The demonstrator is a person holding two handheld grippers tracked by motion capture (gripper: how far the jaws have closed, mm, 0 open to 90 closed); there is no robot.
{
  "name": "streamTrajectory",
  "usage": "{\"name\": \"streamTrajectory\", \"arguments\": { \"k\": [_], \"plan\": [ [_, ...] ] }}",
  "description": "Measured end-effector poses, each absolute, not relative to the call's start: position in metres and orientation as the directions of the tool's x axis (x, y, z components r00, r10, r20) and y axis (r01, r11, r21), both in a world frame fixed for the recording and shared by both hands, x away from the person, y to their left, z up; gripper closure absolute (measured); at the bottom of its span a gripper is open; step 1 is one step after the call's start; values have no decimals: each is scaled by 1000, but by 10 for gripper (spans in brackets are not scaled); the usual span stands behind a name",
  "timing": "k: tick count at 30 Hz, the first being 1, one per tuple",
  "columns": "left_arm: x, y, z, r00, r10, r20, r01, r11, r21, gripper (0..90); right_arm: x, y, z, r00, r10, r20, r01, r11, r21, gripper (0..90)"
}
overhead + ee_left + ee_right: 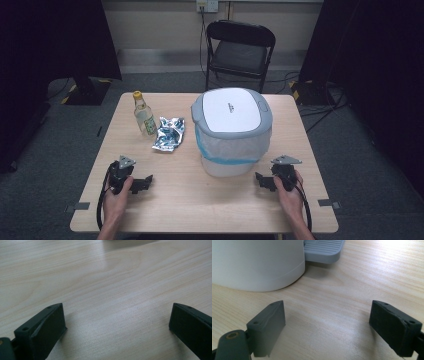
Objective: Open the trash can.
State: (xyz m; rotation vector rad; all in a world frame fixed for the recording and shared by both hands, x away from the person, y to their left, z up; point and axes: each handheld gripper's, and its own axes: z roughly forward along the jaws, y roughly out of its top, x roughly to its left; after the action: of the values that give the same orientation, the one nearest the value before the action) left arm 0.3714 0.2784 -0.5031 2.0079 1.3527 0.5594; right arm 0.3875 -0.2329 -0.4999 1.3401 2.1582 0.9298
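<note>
The white pedal bin [232, 132] stands upright on the right half of the wooden table [190, 200], its grey-rimmed lid [231, 111] shut flat and a white liner with a blue band [225, 156] folded down over its upper wall. It is the thing nearest the right gripper [261, 180], which rests low on the table just beside the bin's near right side, apart from it, held in the person's right hand [289, 192]. In the right gripper view the two black jaws stand wide apart with bare wood between them and nothing held; the bin's white curved wall [257, 265] fills the upper left, and its grey ribbed foot pedal [324, 250] juts out from the base onto the table just past it. The left gripper [145, 181] lies near the table's front left, well apart from the bin, in the person's left hand [119, 197]; its jaws are likewise spread wide and empty, with plain wood grain between them in the left gripper view. Farther back on the left half of the table a clear bottle [144, 115] with a yellow cap stands upright, and just beside it to the right lies a crumpled silver foil wrapper [169, 134], between the bottle and the bin. Beyond the table's far edge a black folding chair [239, 50] stands on the grey floor, facing the table
</note>
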Motion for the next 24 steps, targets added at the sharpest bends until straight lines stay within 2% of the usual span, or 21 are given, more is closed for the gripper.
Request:
{"name": "streamTrajectory", "arguments": {
  "k": [9,13,17,19,20,21,23,24],
  "plan": [
    [370,277,-503,379,925,-3,647,-263,716,8,387,-233,-500,-438,899,-13,608,307,732,123],
    [365,277,-503,382,924,-3,638,-261,725,52,387,-233,-500,-443,896,-15,605,311,733,133],
    [360,278,-502,364,932,-4,644,-248,724,57,386,-231,-499,-450,893,-8,600,309,738,144],
    [359,278,-501,362,932,-3,639,-246,729,91,386,-230,-498,-476,879,11,595,313,741,149],
    [358,277,-500,362,932,-3,636,-245,731,164,386,-230,-497,-483,875,13,584,311,750,156],
    [358,275,-499,362,932,-1,633,-245,734,197,385,-230,-496,-485,874,15,578,307,756,156],
    [359,271,-496,385,923,10,616,-265,742,148,384,-230,-490,-483,875,-14,560,321,764,153],
    [359,268,-494,389,921,5,608,-261,750,167,385,-231,-488,-482,876,-23,552,324,768,154]
  ]
}}
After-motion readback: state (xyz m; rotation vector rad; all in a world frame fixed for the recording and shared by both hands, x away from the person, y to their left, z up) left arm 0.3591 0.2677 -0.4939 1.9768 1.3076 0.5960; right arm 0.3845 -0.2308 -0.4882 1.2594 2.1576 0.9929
